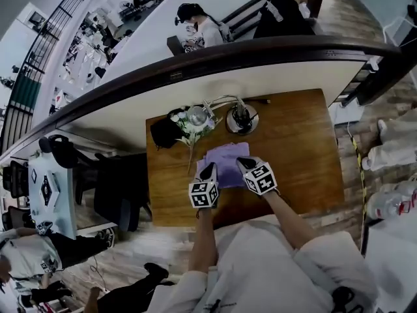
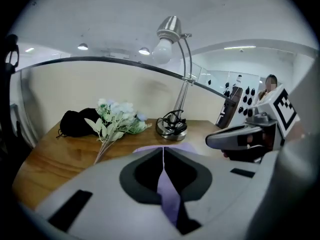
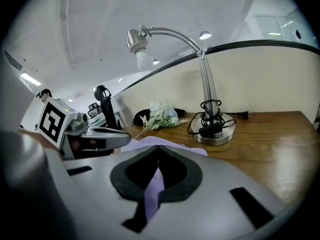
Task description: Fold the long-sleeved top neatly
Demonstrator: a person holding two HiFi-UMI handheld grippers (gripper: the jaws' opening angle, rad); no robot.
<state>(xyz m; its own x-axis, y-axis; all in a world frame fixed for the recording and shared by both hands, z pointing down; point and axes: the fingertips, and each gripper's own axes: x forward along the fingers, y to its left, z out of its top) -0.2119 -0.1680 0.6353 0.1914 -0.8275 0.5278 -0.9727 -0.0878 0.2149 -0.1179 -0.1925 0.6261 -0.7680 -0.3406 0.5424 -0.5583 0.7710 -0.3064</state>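
Observation:
The lilac long-sleeved top (image 1: 225, 160) lies partly folded on the wooden table (image 1: 300, 155), just in front of the lamp. My left gripper (image 1: 208, 172) is shut on its near left edge; a strip of lilac cloth (image 2: 167, 190) is pinched between the jaws. At the near right edge my right gripper (image 1: 245, 163) is shut on the top as well, with cloth (image 3: 152, 190) caught in its jaws. Both grippers hold the cloth edge a little above the table, side by side.
A silver desk lamp (image 1: 241, 117) with a coiled black cable stands behind the top. A bunch of artificial flowers (image 1: 193, 126) and a black cloth item (image 1: 164, 133) lie at the back left. A dark curved rail (image 1: 260, 51) borders the table's far side.

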